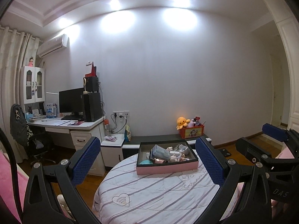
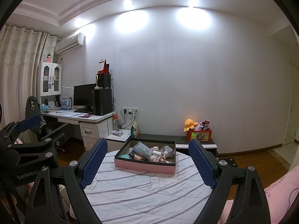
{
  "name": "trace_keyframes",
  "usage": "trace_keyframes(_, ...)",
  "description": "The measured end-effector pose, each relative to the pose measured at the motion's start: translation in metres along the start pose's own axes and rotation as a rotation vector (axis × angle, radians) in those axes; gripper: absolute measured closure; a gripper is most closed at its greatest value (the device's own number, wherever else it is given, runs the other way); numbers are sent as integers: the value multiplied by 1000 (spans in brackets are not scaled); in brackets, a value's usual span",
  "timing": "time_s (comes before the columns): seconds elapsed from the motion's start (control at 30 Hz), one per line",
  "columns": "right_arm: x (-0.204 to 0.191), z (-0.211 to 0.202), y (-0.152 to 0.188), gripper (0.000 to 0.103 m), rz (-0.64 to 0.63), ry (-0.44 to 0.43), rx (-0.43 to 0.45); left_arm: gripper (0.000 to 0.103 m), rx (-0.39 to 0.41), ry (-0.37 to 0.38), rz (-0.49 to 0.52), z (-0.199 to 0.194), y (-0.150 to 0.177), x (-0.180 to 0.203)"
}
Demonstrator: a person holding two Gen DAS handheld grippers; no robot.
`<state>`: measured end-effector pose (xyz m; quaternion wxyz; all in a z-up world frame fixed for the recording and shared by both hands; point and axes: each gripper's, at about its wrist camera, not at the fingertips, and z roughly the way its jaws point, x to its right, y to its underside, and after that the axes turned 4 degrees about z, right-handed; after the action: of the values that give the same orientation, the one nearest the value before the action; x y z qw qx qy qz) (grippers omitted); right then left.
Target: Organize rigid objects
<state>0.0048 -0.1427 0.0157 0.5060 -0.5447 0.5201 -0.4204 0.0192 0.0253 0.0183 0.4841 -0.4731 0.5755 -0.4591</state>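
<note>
A shallow pink box (image 1: 166, 168) (image 2: 143, 165) with a dark inside sits on the far part of a round striped quilted surface (image 1: 149, 196) (image 2: 149, 186). Several small things lie jumbled in it: a clear plastic case (image 1: 161, 151) (image 2: 143, 148), a teal round piece (image 1: 146, 162), pale figurine parts (image 2: 160, 158). My left gripper (image 1: 148, 160) stands open, well short of the box, nothing between its blue pads. My right gripper (image 2: 148, 161) is likewise open and empty, level with the box's near side. Each gripper shows at the edge of the other's view.
Behind the quilted surface runs a low dark bench (image 1: 158, 140) carrying a toy box with an orange plush (image 1: 182, 122). A white desk (image 1: 74, 125) with monitor, speakers and an office chair (image 1: 24, 130) stands at left. Pink bedding (image 2: 280, 190) lies at right; wooden floor shows around.
</note>
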Motion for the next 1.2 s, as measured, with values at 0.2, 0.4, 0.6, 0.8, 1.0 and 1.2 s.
trace_keyframes(0.2, 0, -1, 1, 13, 2, -1, -1, 0, -3, 1, -4, -1, 1, -1)
trace_keyframes(0.4, 0, -1, 2, 13, 2, 0, 1, 0, 5, -6, -4, -2, 1, 0)
trace_keyframes(0.6, -1, 0, 2, 13, 2, 2, -2, 0, 54, -43, 16, -8, 3, 3)
trace_keyframes(0.8, -1, 0, 1, 13, 3, 6, 4, 0, 74, -45, 11, -8, 1, 4)
trace_keyframes(1.0, -3, 1, 0, 13, -2, 12, 2, 0, 69, -43, 11, -6, 1, 4)
trace_keyframes(1.2, -4, 1, 0, 13, -6, 19, 0, 0, 68, -40, 11, -6, 0, 2)
